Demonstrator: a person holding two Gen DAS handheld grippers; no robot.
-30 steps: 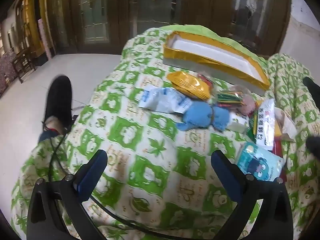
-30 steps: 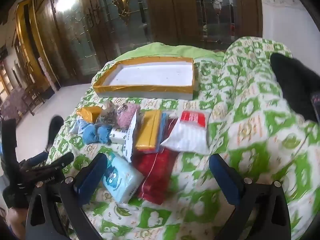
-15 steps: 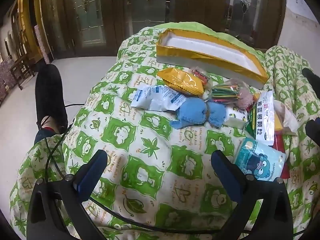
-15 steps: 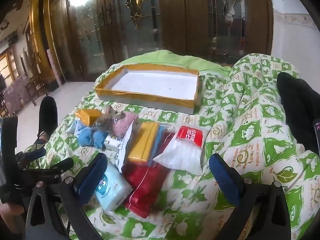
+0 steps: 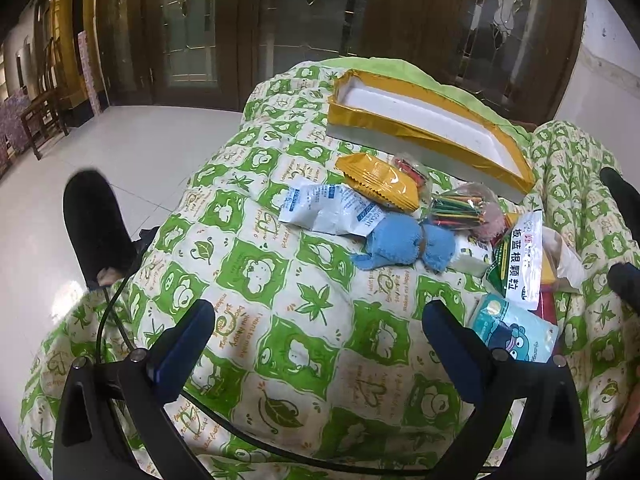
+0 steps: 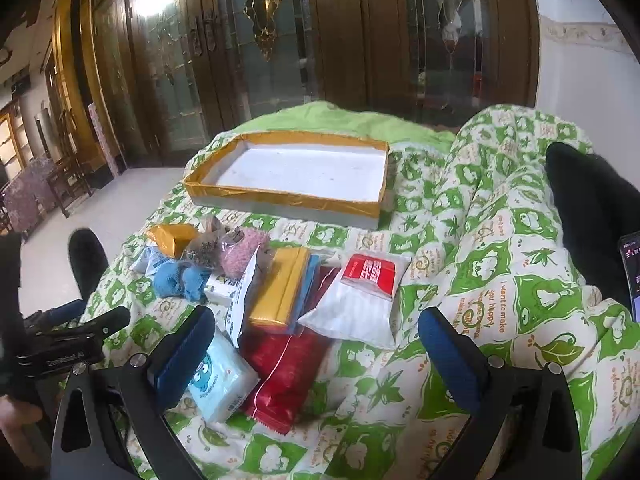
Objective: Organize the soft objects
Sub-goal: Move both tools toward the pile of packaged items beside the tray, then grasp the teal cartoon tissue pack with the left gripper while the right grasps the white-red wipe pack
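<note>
The left gripper [image 5: 316, 332] and right gripper [image 6: 316, 334] are both spread wide, holding nothing, the blue soft toy [image 5: 404, 242] lies on the blanket [image 5: 248, 272] past the left fingers, and only the right view shows the red packet [image 6: 286, 372].

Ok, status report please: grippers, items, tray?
Left gripper open, empty. Right gripper open, empty. Soft items piled beside tray. Tray bare.
</note>
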